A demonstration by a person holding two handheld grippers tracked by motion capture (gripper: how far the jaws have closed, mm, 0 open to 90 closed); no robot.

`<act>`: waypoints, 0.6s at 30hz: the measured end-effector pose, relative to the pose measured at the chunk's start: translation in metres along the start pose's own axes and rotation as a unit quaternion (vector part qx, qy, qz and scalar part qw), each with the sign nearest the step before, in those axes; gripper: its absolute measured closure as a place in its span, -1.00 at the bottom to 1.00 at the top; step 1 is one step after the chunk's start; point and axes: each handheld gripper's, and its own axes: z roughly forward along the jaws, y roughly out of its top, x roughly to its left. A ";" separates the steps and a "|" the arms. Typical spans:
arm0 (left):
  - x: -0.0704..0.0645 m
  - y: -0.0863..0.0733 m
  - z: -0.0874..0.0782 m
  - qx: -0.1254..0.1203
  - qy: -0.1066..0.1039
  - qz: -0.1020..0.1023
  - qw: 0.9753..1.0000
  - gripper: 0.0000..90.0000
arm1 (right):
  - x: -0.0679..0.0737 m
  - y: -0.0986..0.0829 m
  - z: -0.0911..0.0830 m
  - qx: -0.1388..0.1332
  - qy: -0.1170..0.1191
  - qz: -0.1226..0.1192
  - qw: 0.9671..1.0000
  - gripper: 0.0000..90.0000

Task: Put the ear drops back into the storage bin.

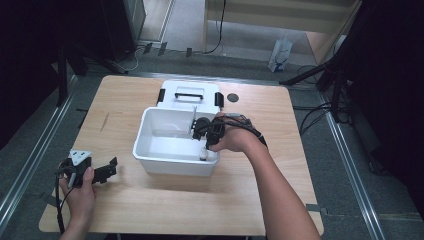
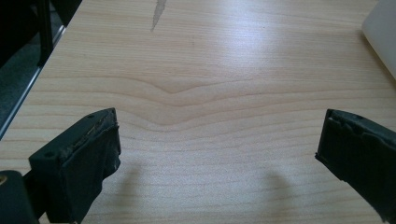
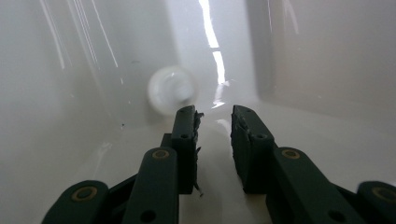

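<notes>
A white plastic bin point(image 1: 150, 160) stands in the middle of the wooden table point(image 1: 150, 205). My right gripper point(image 1: 207, 146) reaches down inside the bin at its right end. In the right gripper view its jaws point(image 3: 215, 116) stand a narrow gap apart with nothing between them. A small round white object point(image 3: 172, 88) lies just beyond the fingertips, by the bin's wall; it is blurred. My left gripper point(image 1: 111, 168) rests low over the table's front left, apart from the bin. Its jaws point(image 2: 219, 140) are wide open over bare wood.
The bin's white lid point(image 1: 190, 94) with black latches lies flat behind the bin. A small dark disc point(image 1: 232, 97) sits on the table to the lid's right. A corner of the bin point(image 2: 380, 32) shows in the left gripper view.
</notes>
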 end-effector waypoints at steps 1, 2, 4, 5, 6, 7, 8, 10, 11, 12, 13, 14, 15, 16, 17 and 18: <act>0.000 0.000 0.000 0.000 0.000 0.000 1.000 -0.99 | 0.000 0.000 0.000 -0.001 0.000 0.001 1.000 0.58; 0.000 0.000 0.000 0.000 0.000 0.000 1.000 -0.99 | 0.000 0.000 0.000 -0.001 0.002 0.004 1.000 0.58; 0.000 0.000 0.000 0.000 0.000 0.000 1.000 -0.99 | 0.001 -0.001 0.000 -0.005 0.001 0.005 1.000 0.57; 0.000 0.000 0.000 0.000 0.000 0.000 1.000 -0.99 | 0.001 -0.001 -0.001 -0.005 0.002 0.010 1.000 0.56; 0.000 0.000 0.000 0.000 -0.001 0.000 1.000 -0.99 | 0.001 -0.001 -0.001 -0.007 0.003 0.007 1.000 0.54; 0.000 0.000 0.000 0.000 -0.001 0.000 1.000 -0.99 | 0.001 -0.002 -0.002 -0.008 0.003 0.005 1.000 0.53; 0.000 0.000 0.000 0.001 -0.001 0.001 1.000 -0.99 | 0.001 -0.002 -0.003 -0.010 0.002 0.006 1.000 0.52; 0.000 0.000 0.000 0.001 -0.001 0.001 1.000 -0.99 | 0.000 -0.003 -0.005 -0.017 0.001 0.008 1.000 0.52; 0.000 0.000 0.000 0.001 -0.001 0.001 1.000 -0.99 | 0.000 -0.004 -0.007 -0.019 0.002 0.010 1.000 0.51; 0.000 0.000 0.000 0.001 -0.001 0.002 1.000 -0.99 | 0.000 -0.005 -0.009 -0.024 0.004 0.011 1.000 0.50; 0.000 0.000 0.000 0.001 -0.002 0.002 1.000 -0.99 | 0.000 -0.005 -0.010 -0.029 0.005 0.009 1.000 0.48; 0.000 0.000 0.000 0.001 -0.002 0.002 1.000 -0.99 | 0.000 -0.006 -0.012 -0.032 0.006 0.013 0.999 0.44; 0.000 0.000 0.000 0.000 -0.001 0.002 1.000 -0.99 | 0.001 -0.007 -0.014 -0.036 0.005 0.013 0.999 0.41; 0.000 0.000 0.000 0.000 -0.001 0.001 1.000 -0.99 | 0.001 -0.007 -0.016 -0.039 0.004 0.011 0.999 0.38; 0.000 0.000 0.000 0.000 -0.002 0.002 1.000 -0.99 | 0.002 -0.008 -0.018 -0.043 0.002 0.011 0.999 0.35; 0.000 0.000 0.000 0.000 -0.002 0.004 1.000 -0.99 | 0.003 -0.009 -0.020 -0.048 0.001 0.010 0.999 0.32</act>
